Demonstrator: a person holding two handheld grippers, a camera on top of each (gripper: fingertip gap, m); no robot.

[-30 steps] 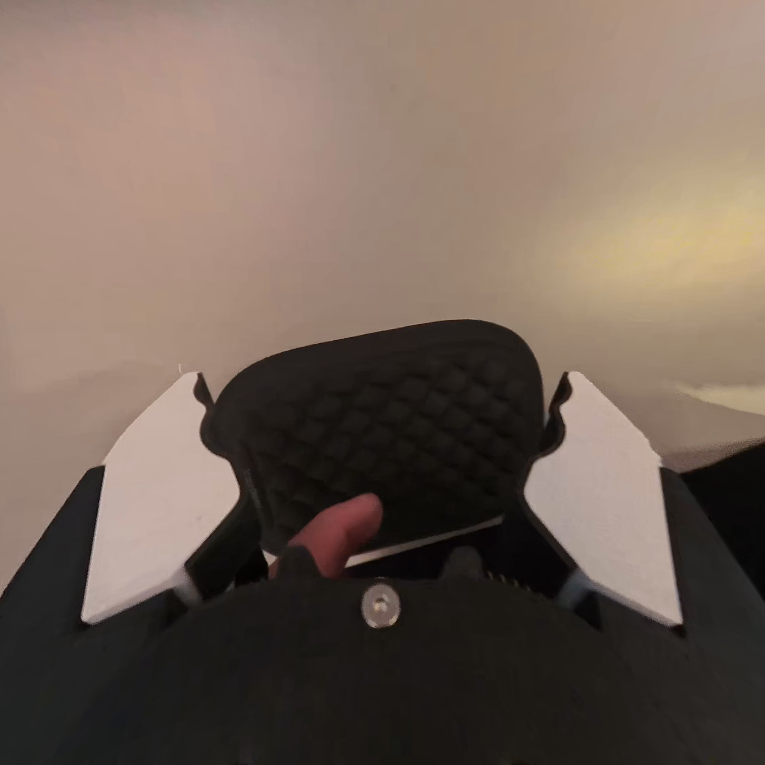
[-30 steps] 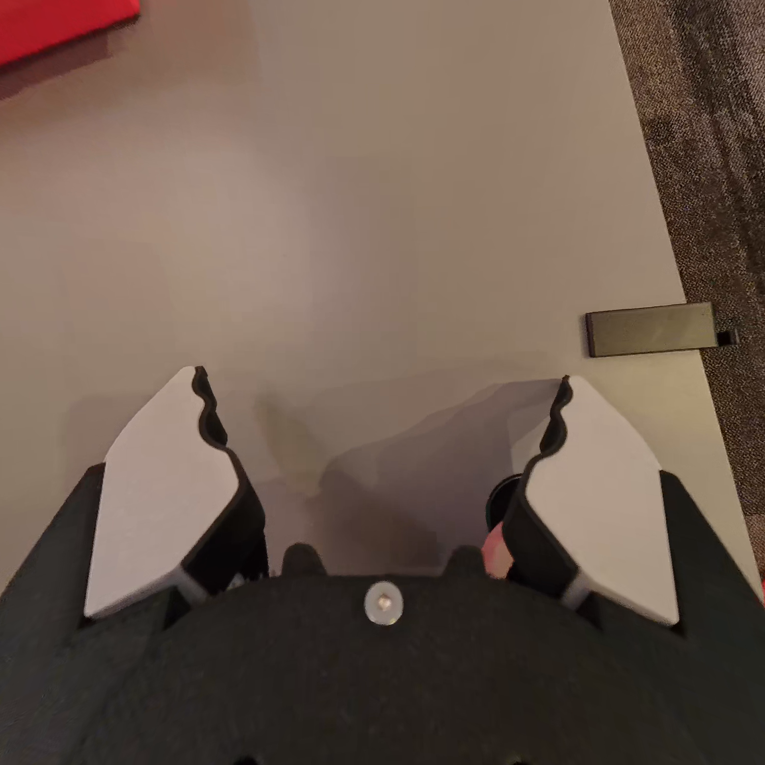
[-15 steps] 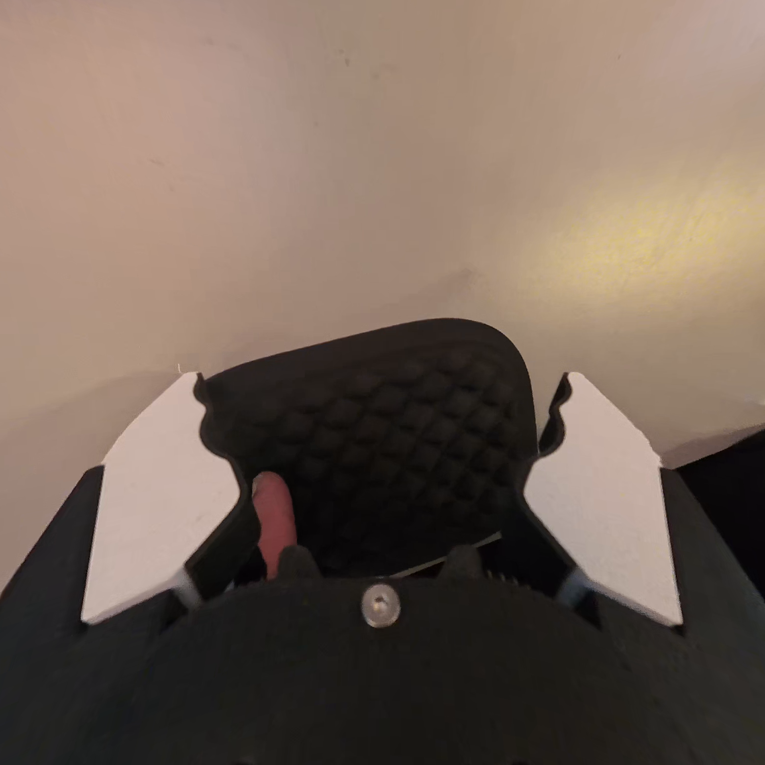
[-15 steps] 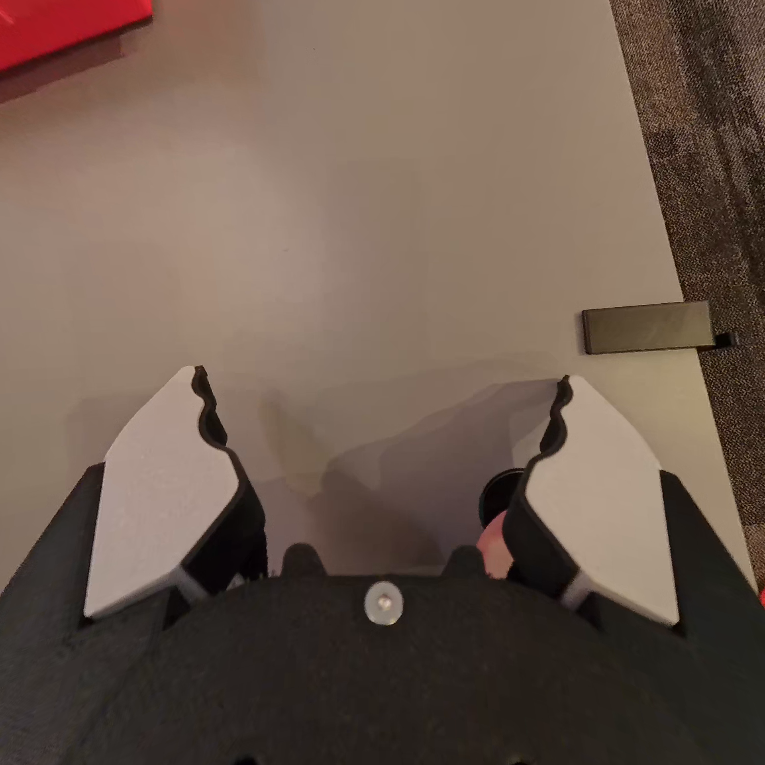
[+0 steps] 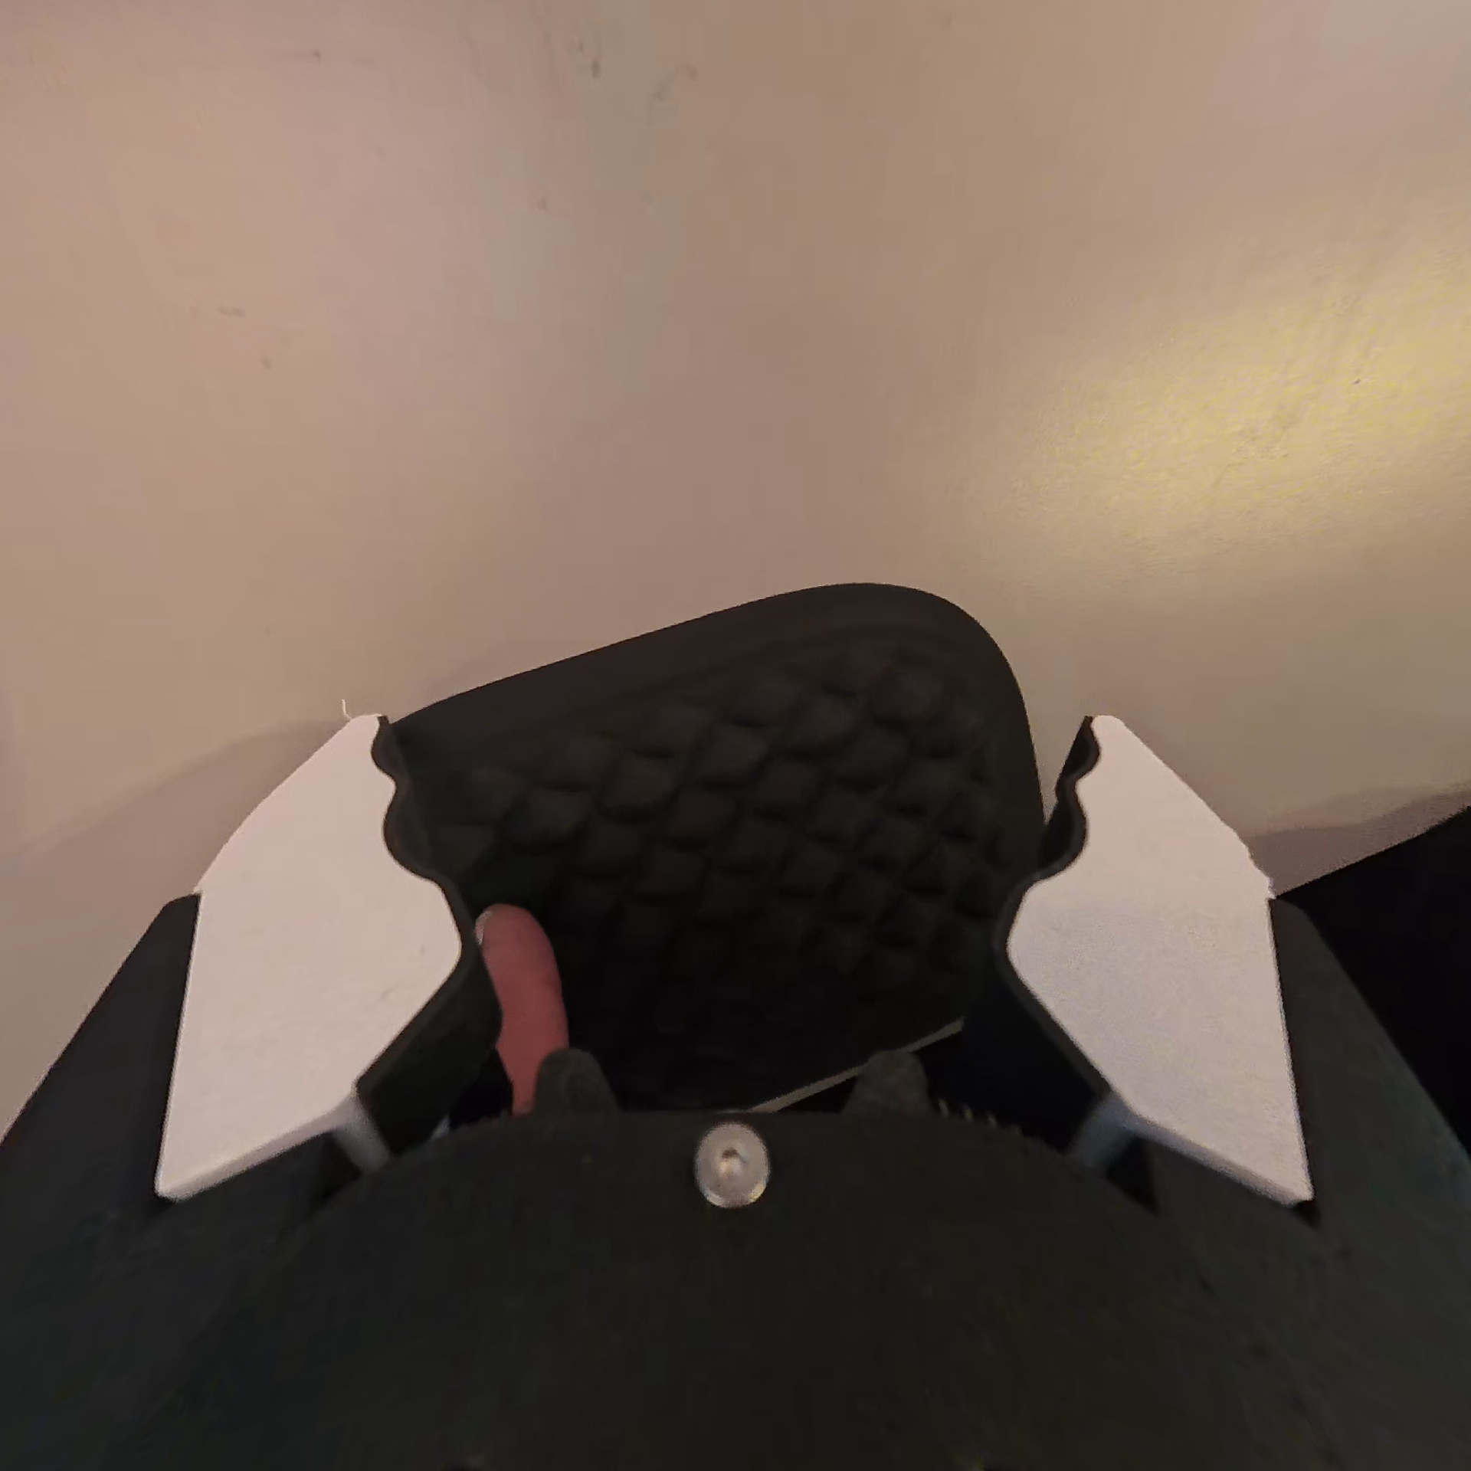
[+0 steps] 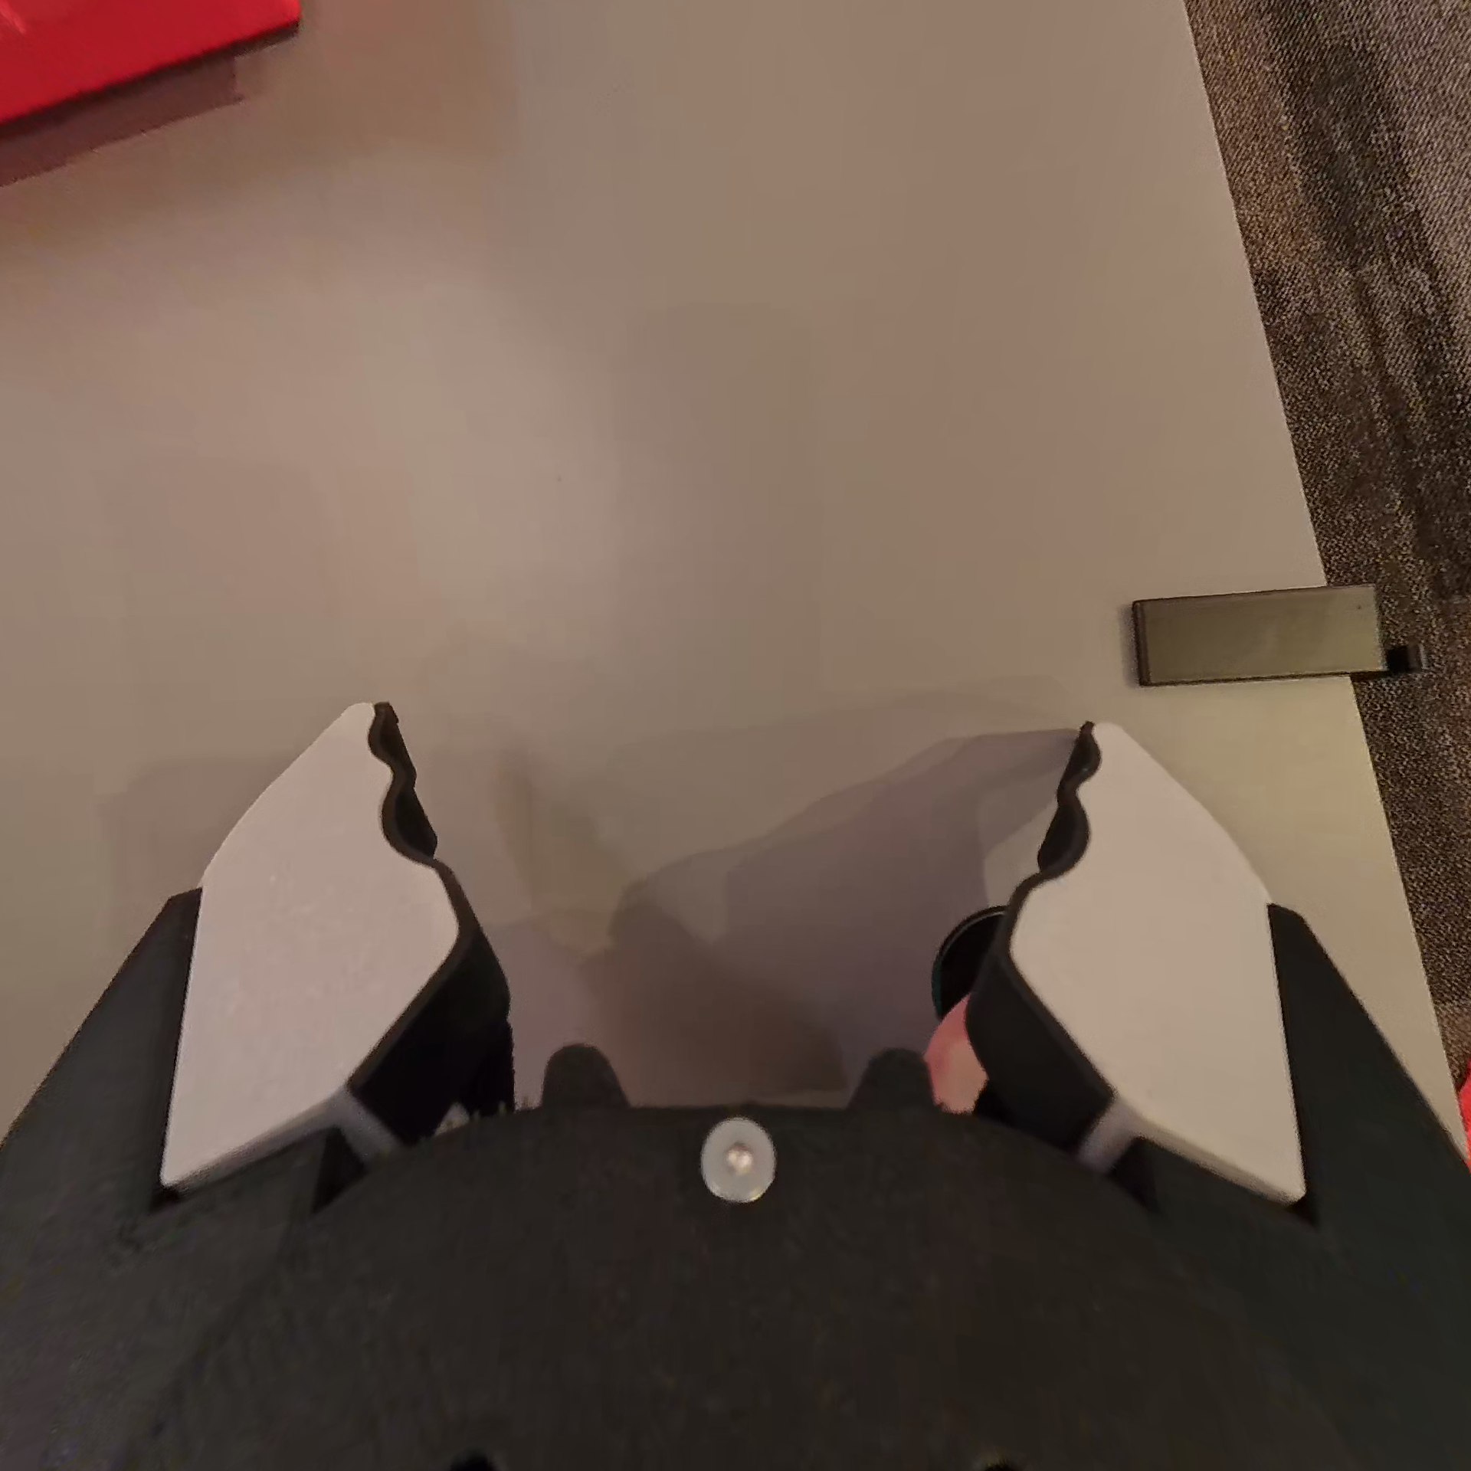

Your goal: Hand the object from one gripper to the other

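In the left wrist view a black pad with a quilted diamond pattern (image 5: pixel 716 820) lies between the fingers of my left gripper (image 5: pixel 734 720). The jaws stand wide open. The pad's left edge sits against the left finger (image 5: pixel 318 915). A thin strip of table shows between the pad and the right finger (image 5: pixel 1154 939), so the pads do not press on it. A person's fingertip (image 5: pixel 521 987) rests on the pad by the left finger. My right gripper (image 6: pixel 736 716) is wide open and empty above the grey table (image 6: pixel 716 358).
A flat black bar (image 6: pixel 1258 633) lies at the table's right edge, with dark carpet (image 6: pixel 1369 318) beyond it. A red object (image 6: pixel 119 56) sits at the far left. A fingertip (image 6: pixel 951 1051) and a black round part (image 6: pixel 967 947) show by the right finger.
The person's fingertip moved from the middle of the black pad to its left side by the left finger. The pad shifted slightly between the open jaws. The right gripper barely moved.
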